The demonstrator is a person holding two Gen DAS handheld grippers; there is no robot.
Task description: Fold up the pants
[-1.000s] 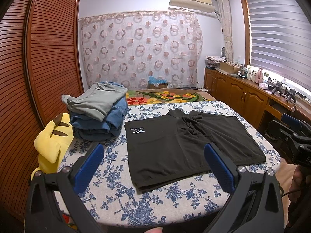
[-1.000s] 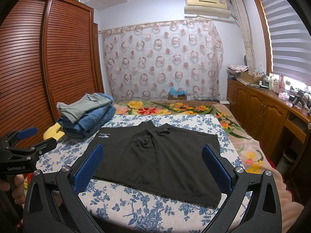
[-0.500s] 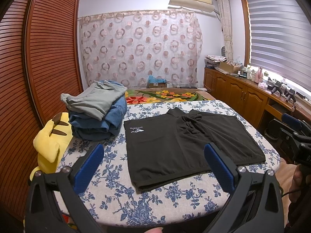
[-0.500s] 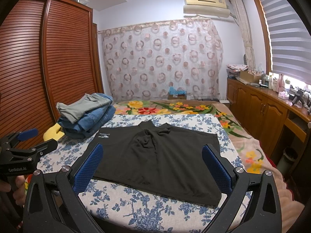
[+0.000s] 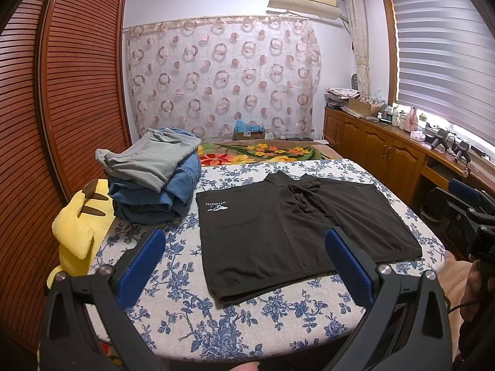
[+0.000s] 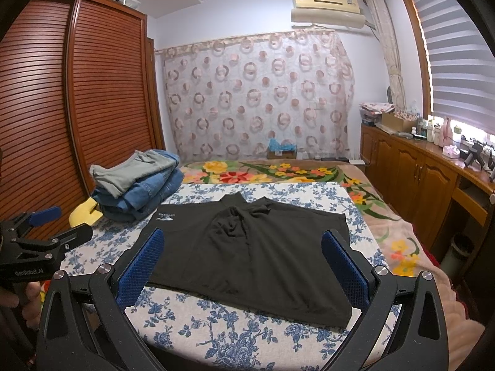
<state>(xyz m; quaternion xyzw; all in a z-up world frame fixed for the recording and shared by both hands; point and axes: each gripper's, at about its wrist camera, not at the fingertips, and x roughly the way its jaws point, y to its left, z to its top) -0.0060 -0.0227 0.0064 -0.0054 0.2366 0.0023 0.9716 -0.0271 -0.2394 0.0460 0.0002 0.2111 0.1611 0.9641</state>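
Black pants (image 5: 294, 225) lie spread flat on the blue-flowered table (image 5: 241, 321), with a white logo at their far left corner; they also show in the right wrist view (image 6: 256, 259). My left gripper (image 5: 244, 266) is open and empty, held above the table's near edge in front of the pants. My right gripper (image 6: 244, 266) is open and empty, also short of the pants' near hem. Each gripper shows at the edge of the other's view: the right one (image 5: 467, 204) and the left one (image 6: 40, 232).
A stack of folded jeans and grey pants (image 5: 151, 173) sits at the table's far left, next to the black pants. A yellow plush (image 5: 77, 225) lies off the left edge. A wooden wardrobe (image 5: 62, 108) stands left, cabinets (image 5: 386, 154) right, a flowered bed (image 5: 263, 151) behind.
Almost nothing: both grippers stay open and drift very slightly; the pants lie unmoved.
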